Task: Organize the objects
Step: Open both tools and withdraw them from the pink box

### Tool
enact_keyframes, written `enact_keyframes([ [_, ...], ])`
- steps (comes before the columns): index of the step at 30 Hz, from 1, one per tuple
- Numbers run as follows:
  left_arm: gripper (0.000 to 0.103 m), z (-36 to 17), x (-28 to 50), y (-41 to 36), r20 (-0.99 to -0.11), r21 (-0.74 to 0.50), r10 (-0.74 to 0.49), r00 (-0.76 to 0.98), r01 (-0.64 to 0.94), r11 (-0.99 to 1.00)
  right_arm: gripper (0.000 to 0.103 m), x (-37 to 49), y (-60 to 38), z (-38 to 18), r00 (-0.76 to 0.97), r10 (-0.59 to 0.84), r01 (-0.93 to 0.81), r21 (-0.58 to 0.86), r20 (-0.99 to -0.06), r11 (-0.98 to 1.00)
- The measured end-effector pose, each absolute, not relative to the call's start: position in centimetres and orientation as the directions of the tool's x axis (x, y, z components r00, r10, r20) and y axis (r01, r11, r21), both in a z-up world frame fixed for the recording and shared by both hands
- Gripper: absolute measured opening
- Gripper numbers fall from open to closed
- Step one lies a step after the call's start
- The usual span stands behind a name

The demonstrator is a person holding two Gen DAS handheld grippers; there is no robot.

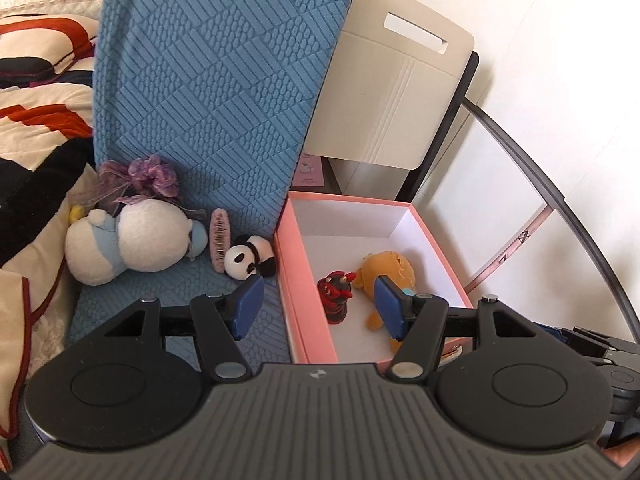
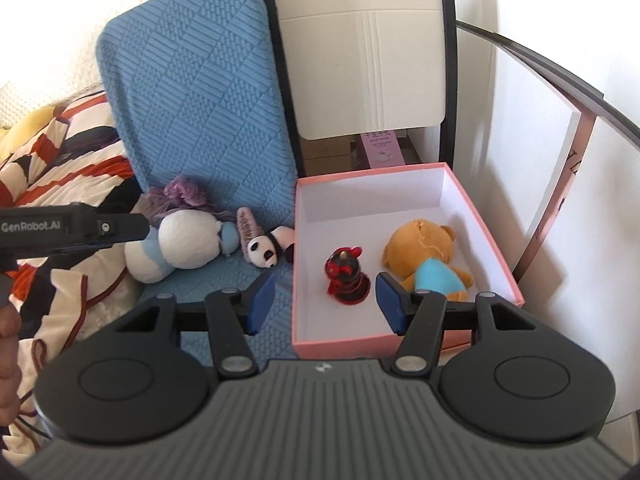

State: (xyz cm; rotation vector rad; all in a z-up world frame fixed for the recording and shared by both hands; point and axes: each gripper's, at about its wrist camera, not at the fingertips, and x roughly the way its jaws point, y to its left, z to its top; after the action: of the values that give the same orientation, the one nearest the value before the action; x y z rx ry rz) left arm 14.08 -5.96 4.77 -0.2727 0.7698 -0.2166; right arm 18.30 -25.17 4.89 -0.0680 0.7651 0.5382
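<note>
The red-and-black figurine [image 2: 346, 276] stands in the pink box [image 2: 484, 232], left of the orange bear [image 2: 428, 258]. It sits just beyond the right hand-held gripper [image 2: 326, 302], spread wide and empty. The left hand-held gripper [image 1: 318, 306] is likewise wide, empty, near the panda [image 1: 250, 260].

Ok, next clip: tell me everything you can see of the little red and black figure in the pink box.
The red and black figure is a small glossy toy, seemingly hard plastic or ceramic, with a rounded head, small red horn-like points on top and a ridged, widening body on a round base. It stands roughly upright on the white floor of the pink box, left of the orange plush bear and apart from it. Nothing grips it: both grippers' jaws are open and empty. Finer face detail is too small to tell.
</note>
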Motion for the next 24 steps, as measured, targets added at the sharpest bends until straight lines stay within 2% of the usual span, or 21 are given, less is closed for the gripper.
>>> enact_keyframes([
  [19,0.067,1.4,10.4,-2.2,-0.668,-0.29,-0.243,0.704,0.055,0.956,0.059,13.6,-21.7,0.3,0.556,0.482,-0.52,0.169,-0.677,0.837],
  [24,0.076,-0.1,11.5,-1.6,-0.654,-0.288,-0.231,0.721,0.045,0.957,0.059,14.4,-20.5,-1.3,0.558,0.468,-0.518,0.153,-0.685,0.842],
])
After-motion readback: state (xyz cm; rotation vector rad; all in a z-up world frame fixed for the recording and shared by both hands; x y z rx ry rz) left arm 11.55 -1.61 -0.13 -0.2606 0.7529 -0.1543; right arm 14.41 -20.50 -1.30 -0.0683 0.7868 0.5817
